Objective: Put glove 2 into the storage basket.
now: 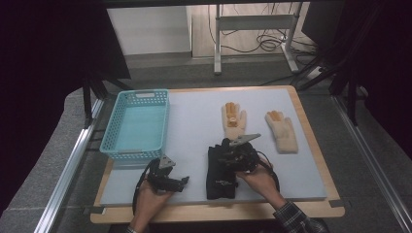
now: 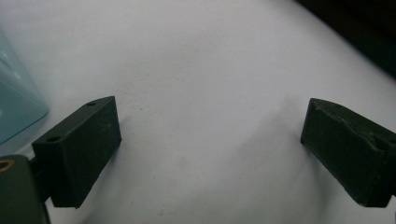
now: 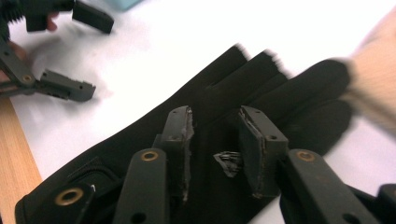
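Observation:
A black glove (image 1: 221, 177) lies flat on the grey mat (image 1: 194, 121) near the front edge, cuff toward the person. My right gripper (image 1: 227, 148) hangs low over it. In the right gripper view the right gripper (image 3: 215, 135) has its jaws partly apart just above the black glove (image 3: 289, 93), and the pads press on nothing. Two beige knit gloves (image 1: 234, 121) (image 1: 283, 133) lie farther back, and one of them (image 3: 373, 88) is blurred at the right edge. My left gripper (image 1: 183, 182) (image 2: 210, 149) rests open over bare mat, left of the black glove.
A teal plastic basket (image 1: 141, 93) stands at the mat's back left, and its corner (image 2: 14, 102) is close to the left gripper. The wooden table edge (image 1: 218, 213) runs along the front. Beyond the table are metal frame legs and cables on the floor.

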Demonstrator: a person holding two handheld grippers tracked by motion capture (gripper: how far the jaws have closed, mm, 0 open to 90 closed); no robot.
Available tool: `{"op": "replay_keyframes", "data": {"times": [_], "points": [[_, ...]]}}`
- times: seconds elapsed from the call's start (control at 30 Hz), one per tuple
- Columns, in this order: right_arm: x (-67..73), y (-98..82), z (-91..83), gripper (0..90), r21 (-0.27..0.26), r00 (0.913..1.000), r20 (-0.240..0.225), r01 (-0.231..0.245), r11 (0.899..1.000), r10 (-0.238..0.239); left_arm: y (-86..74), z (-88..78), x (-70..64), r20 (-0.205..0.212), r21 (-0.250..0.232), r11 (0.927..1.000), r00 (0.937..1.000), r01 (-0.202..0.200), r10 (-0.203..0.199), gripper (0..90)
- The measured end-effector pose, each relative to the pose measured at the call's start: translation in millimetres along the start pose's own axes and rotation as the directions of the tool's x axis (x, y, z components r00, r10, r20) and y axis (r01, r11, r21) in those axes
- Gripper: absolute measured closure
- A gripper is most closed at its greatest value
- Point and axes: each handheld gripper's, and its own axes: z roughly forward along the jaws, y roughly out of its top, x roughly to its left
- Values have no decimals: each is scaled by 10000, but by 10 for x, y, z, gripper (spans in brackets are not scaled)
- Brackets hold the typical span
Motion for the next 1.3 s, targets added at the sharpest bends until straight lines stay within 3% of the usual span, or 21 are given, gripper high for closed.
{"op": "replay_keyframes", "data": {"times": [0.1, 0.27, 0.4, 0.57, 0.8, 0.87, 1.3], "points": [[-67, -39, -130, 677, -116, 9994, 298, 178, 9998, -174, 0, -1, 1, 0, 11, 10000, 10000, -16, 16, 51], [-173, -311, -212, 872, 187, 9999, 61, 125, 9997, -126, -2, -8, -4, -14, -4, 10000, 10000, -17, 17, 55], [-156, -535, -212, 887, 413, 9996, -172, 225, 9989, -218, -20, -36, -1, -49, 14, 10000, 10000, -40, 40, 64], [-90, -640, -114, 886, 433, 9985, -490, 246, 9988, -224, -84, -105, 85, -380, 49, 9995, 9988, 314, -312, 56], [34, -581, 40, 883, 261, 9963, -770, 394, 9989, -373, -210, -198, 249, -771, -39, 9980, 9950, 628, -629, 22], [67, -551, 87, 877, 210, 9956, -855, 413, 9989, -393, -225, -207, 283, -681, -19, 9976, 9953, 687, -686, 18], [166, -273, 445, 860, -85, 9969, -696, 372, 9993, -377, -268, -210, 276, -717, -281, 9969, 9946, 738, -756, 26]]}}
